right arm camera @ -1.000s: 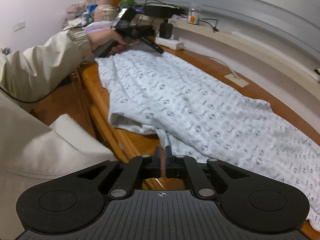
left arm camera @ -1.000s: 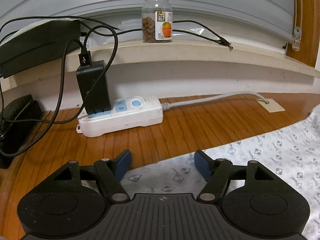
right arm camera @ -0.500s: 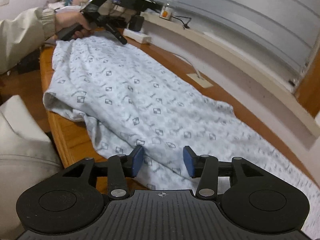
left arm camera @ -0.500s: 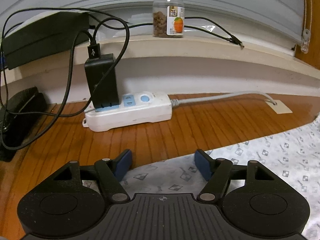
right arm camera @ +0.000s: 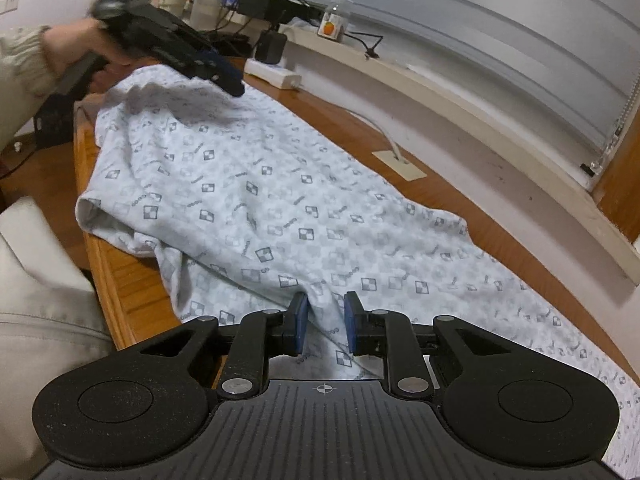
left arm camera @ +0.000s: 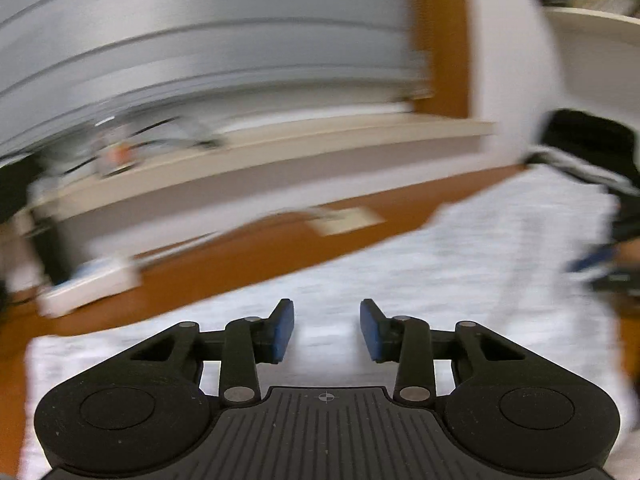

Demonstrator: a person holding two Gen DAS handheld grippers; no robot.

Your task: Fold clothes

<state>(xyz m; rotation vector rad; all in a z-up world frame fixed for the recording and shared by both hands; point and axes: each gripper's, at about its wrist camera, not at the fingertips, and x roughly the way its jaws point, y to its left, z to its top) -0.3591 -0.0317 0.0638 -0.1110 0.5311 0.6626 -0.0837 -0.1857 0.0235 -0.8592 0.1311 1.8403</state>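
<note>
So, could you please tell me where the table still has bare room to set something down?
Bare wood runs as a strip between the patterned garment and the wall, on either side of the cable plate. A smaller patch lies at the table's near edge, left of the right gripper. The far end is crowded: power strip, charger, cables, left gripper.

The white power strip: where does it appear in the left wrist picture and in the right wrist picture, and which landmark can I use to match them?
Left wrist view: the white power strip is a blurred shape at the left edge, on the wooden table.
Right wrist view: it lies at top centre, behind the far end of the patterned garment.
Shared landmark: the beige cable plate on the table.
</note>
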